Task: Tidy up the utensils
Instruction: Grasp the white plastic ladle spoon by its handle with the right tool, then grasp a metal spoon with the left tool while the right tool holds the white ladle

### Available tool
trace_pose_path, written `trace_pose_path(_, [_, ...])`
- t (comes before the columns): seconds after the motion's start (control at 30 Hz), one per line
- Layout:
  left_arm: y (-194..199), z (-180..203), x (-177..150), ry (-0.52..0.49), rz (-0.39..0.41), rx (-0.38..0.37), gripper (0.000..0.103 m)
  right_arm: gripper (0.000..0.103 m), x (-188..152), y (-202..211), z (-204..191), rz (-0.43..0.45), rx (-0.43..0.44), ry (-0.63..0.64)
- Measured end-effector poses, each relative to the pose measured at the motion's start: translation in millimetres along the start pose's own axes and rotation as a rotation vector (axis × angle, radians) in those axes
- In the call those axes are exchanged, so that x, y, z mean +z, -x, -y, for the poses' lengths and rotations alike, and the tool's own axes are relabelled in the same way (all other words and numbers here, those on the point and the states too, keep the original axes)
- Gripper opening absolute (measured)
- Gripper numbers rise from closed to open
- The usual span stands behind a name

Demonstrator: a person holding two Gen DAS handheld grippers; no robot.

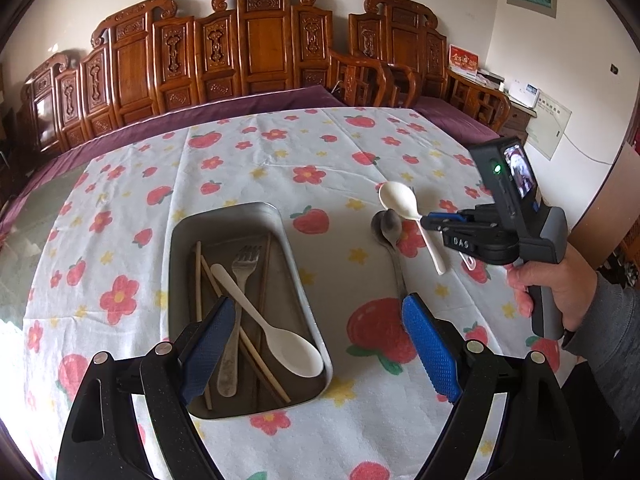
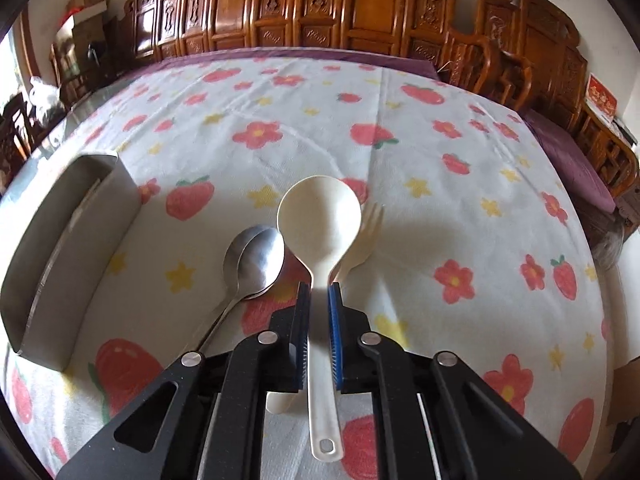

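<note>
A metal tray (image 1: 298, 280) on the flowered tablecloth holds chopsticks (image 1: 208, 276), a metal fork (image 1: 240, 276) and a white spoon (image 1: 276, 332). My left gripper (image 1: 320, 344) is open above the tray's near end. My right gripper (image 2: 319, 296) is shut on the handle of a white plastic spoon (image 2: 320, 216), also seen in the left wrist view (image 1: 400, 198). Two stacked metal spoons (image 2: 256, 260) lie left of it on the cloth, and a white plastic fork (image 2: 366, 236) lies under it to the right. The tray's wall (image 2: 72, 248) shows at the left.
Carved wooden chairs (image 1: 264, 40) and purple cushions (image 1: 240, 108) line the table's far side. A side table with papers (image 1: 524, 96) stands at the right. The cloth (image 2: 440, 200) stretches beyond the utensils.
</note>
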State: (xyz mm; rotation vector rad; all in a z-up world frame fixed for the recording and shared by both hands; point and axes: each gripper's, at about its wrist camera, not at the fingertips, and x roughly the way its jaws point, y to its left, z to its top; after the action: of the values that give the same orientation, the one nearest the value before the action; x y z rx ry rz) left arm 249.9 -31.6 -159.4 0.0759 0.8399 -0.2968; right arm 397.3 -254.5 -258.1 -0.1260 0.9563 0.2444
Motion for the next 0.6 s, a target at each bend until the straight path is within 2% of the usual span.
trace_pose_path(0.2, [-6.2,14.3,-1.5,-0.02,-0.016,-0.001,0.082,0.011,-1.2,24.3,15.0,0.065,0.013,-0.045])
trace_pose_path(0.3, [-13.8,25.9,-1.5,-0.035,-0.03,-0.01,0.082,0.011,-12.1,39.7,25.8,0.097,0.028,-0.096])
trace_pose_path(0.47, [-32.1,45.4,1.8,-0.063,-0.044,-0.015,0.082,0.011,-35.5,49.0,36.1,0.114,0.038,-0.145])
trace_pose_path(0.6, [-48.9,59.0,7.4,-0.082,-0.057,-0.011,0.082,0.011,-42.6,51.5,34.7,0.125,0.019,-0.127])
